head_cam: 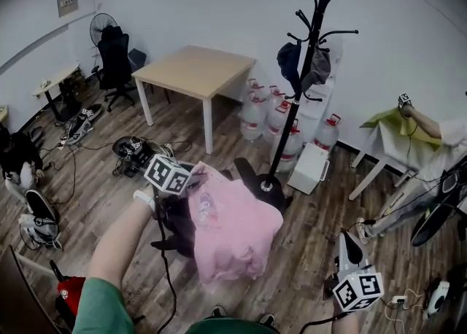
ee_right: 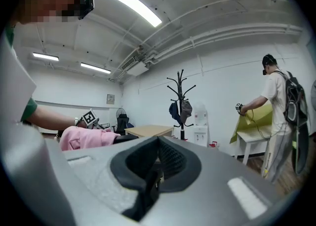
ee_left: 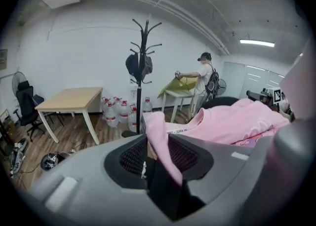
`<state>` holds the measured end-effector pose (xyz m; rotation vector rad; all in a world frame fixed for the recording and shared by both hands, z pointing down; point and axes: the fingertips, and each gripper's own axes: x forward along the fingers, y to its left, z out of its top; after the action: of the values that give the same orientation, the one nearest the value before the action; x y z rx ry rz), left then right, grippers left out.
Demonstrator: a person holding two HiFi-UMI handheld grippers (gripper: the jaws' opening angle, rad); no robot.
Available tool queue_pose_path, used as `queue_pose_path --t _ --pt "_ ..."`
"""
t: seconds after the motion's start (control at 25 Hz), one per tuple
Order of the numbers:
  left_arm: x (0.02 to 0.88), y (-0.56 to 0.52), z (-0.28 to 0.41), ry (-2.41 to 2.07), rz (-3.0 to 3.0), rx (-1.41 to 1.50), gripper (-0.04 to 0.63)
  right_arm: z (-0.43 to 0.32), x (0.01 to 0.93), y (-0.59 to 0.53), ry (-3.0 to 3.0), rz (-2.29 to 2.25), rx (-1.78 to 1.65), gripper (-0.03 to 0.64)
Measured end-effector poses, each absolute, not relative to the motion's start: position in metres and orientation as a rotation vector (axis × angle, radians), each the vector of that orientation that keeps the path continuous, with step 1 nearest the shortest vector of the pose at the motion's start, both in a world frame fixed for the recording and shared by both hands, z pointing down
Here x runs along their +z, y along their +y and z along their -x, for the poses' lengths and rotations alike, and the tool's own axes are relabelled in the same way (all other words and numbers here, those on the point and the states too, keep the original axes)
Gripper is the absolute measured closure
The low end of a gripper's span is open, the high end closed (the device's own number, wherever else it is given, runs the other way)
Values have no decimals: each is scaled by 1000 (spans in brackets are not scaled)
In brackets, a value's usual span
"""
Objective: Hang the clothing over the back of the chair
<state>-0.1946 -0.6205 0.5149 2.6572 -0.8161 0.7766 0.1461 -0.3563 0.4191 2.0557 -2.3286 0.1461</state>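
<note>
Chair [ee_left: 224, 102]: black office chair near the coat stand [head_cam: 310, 70]; only the curved top of its back and some dark parts beside the cloth show.
Pink garment [head_cam: 233, 230]: spread over the chair back, covering most of it and hanging down the near side; one edge runs up into the left gripper.
Garment, handling: judged light, soft and limp, with no stiffness of its own. It will sag from any held point and could slide off the smooth back if its two sides hang unevenly.
Garment, where to hold: best at a doubled edge, such as a hem or shoulder seam, where the pads bite several layers; a single thin layer may slip.
Left gripper [ee_left: 158, 161]: at the garment's left edge, jaws apart. A narrow fold of pink cloth lies between them against one pad, with a dark gap at the other, so it is not pinched.
Right gripper [ee_right: 155, 166]: low at the person's right, well apart from chair and garment; fingers together, nothing between them.
Task state: the drape appears nearly complete; the fold remains to be freed.
</note>
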Motion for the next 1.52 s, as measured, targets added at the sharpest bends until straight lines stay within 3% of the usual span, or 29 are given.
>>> queue_pose_path --t 0.2,0.48,1.24,1.52 --pt "575 -599 202 -629 -2562 1054 363 -144 418 -354 -2317 -2057 147 614" --pt "562 -606 209 -760 -2621 954 342 -143 417 -353 -2317 -2035 149 614" --pt "342 -508 183 -1267 -2959 314 453 -129 388 -372 -2544 -1890 69 614" --pt "303 -462 161 -1491 -2918 181 496 -126 360 -373 -2645 -1829 -5 614"
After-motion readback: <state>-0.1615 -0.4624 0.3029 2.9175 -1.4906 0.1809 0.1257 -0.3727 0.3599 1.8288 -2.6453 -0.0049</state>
